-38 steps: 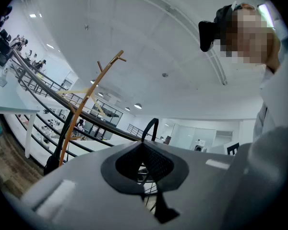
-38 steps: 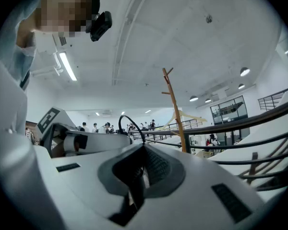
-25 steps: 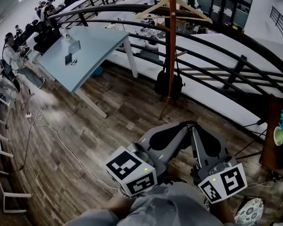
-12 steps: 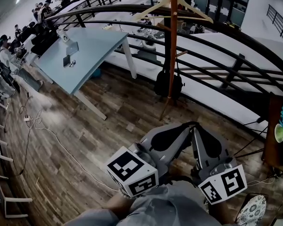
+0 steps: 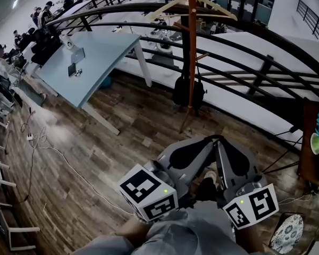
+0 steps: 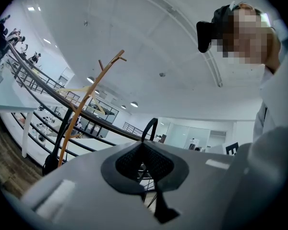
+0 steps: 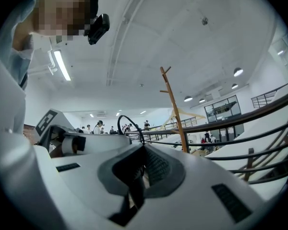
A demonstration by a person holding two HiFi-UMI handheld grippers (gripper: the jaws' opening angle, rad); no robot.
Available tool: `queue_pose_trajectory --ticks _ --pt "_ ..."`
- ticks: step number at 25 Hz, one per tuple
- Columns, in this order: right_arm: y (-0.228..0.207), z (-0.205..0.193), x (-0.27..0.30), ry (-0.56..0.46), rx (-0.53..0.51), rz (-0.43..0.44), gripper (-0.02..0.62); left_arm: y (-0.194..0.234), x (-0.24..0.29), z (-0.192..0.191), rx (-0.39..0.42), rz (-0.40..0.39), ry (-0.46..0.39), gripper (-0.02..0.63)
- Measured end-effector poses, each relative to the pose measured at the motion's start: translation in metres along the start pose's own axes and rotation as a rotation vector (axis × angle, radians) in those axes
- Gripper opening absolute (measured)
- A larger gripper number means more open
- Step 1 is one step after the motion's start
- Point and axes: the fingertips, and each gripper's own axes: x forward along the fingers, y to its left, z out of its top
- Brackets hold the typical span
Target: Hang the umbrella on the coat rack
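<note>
Head view: the left tool (image 5: 206, 144) and the right tool (image 5: 220, 145) sit low in the frame with their tips meeting. A thin black loop (image 5: 212, 137) of the umbrella arches just above them. A dark shape shows below, between the two bodies; I cannot tell whether it is the umbrella itself. The coat rack (image 5: 191, 52) stands well apart from the tools, beside the curved railing (image 5: 239, 70). It has a wooden hanger (image 5: 199, 7) near its top and a black bag (image 5: 189, 92) lower on its pole. Bare wood floor (image 5: 95, 153) lies open between the tools and the rack. The pale worktop (image 5: 95, 62) is off to the left.

Against a second ago, the tools keep their place in the frame. The worktop and rack have slid slightly left and up, and the dark shape below is newly exposed.

Left gripper view: the jaws are pinched together at the tips, and the loop (image 6: 147, 128) rises from between them. The rack (image 6: 79, 114) leans at the left, beyond the railing bars.

Right gripper view: the jaws are likewise closed tip to tip on the loop (image 7: 123, 116). The rack (image 7: 175, 111) stands ahead, and the left tool's body is alongside at the left.
</note>
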Motion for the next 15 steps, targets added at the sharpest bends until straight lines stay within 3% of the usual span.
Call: queue_pose_trajectory --ticks 15 --pt "-0.044 0.001 0.023 0.018 0.022 0.059 0.001 0.023 0.042 0.001 -0.018 0.047 -0.018 0.004"
